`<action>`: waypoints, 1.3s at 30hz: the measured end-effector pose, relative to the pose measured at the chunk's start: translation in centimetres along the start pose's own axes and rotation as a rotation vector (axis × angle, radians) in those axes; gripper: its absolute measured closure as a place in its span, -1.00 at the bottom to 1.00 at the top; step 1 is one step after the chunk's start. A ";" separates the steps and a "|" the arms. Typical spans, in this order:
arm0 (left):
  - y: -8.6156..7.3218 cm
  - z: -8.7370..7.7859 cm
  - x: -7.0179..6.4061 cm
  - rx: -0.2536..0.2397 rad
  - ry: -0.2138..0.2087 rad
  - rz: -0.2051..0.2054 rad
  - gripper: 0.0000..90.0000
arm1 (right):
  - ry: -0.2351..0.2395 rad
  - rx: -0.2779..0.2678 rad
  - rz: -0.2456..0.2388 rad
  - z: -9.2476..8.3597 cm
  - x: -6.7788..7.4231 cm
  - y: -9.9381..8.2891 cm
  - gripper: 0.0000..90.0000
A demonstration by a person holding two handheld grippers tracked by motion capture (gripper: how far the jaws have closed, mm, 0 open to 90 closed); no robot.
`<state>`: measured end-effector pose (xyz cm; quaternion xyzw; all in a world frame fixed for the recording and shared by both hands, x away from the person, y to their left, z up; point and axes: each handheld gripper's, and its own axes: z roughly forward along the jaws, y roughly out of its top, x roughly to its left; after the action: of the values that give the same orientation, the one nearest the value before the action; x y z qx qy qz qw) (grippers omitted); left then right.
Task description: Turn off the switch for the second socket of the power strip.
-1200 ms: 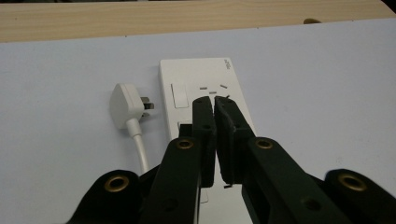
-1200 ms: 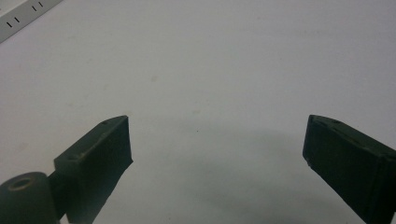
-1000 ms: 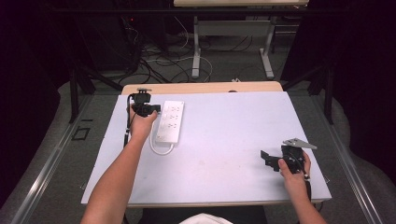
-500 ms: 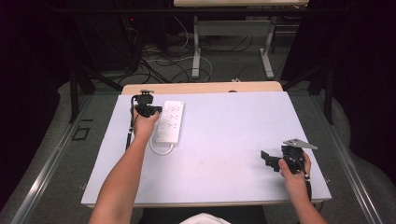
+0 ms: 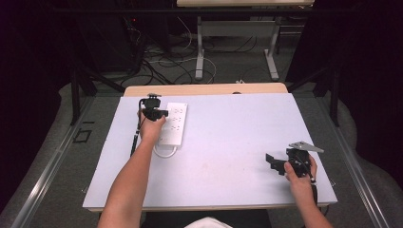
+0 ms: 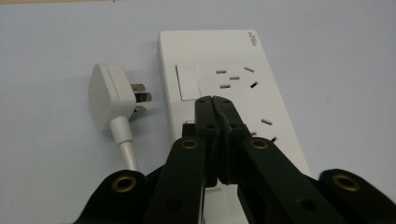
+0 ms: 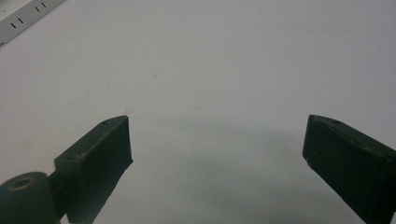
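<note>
From the high view, the white power strip [image 5: 173, 124] lies on the surface [image 5: 228, 137] just beside the left gripper [image 5: 163, 114]; the right gripper [image 5: 272, 162] sits well apart.

In the left gripper view, clenched jaws hover over the strip's face, its plug [image 6: 113, 97] alongside.

In the right gripper view, jaws stand released over bare surface.

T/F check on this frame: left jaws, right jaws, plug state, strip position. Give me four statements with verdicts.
1. The left hand-held gripper has its jaws closed over the white plastic power strip. True.
2. The right hand-held gripper is shut. False: its jaws stand wide apart above bare table.
3. The white three-pin plug sits in a socket. False: it lies beside the strip, pins bare.
4. The strip lies on the pale grey table. True.
</note>
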<state>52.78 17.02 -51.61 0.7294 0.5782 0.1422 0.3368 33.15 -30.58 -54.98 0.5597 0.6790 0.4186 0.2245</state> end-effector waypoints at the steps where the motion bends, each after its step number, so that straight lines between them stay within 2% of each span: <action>1: 0.0 0.1 0.0 0.007 0.002 0.001 1.00 | 0.005 0.004 0.008 -0.2 0.0 0.0 -0.84; 15: -0.2 1.2 0.1 0.007 0.004 0.003 1.00 | 0.009 0.004 0.025 -0.2 0.0 -0.1 -0.83; 20: -0.4 1.5 0.1 0.005 0.029 0.004 1.00 | 0.012 0.006 0.023 -0.1 -0.1 -0.2 -0.83; 22: -0.4 1.6 0.1 -0.002 0.026 0.000 1.00 | 0.012 0.004 0.023 -0.2 -0.1 -0.2 -0.83; 24: -0.4 1.6 0.1 -0.005 0.021 0.013 1.00 | 0.012 0.005 0.025 -0.2 -0.1 -0.1 -0.83; 28: -0.5 1.6 -0.2 -0.014 0.041 0.027 1.00 | 0.012 0.007 0.025 -0.2 0.0 -0.1 -0.83; 35: -0.7 1.6 0.0 -0.023 0.025 0.022 1.00 | 0.013 0.006 0.024 -0.1 0.1 -0.1 -0.83; 39: -0.9 1.7 0.0 -0.036 0.031 0.026 1.00 | 0.013 0.007 0.025 -0.1 0.1 -0.1 -0.83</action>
<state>53.11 16.53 -53.45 0.7282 0.5714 0.1682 0.3390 32.96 -30.57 -54.98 0.5661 0.6748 0.4229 0.2129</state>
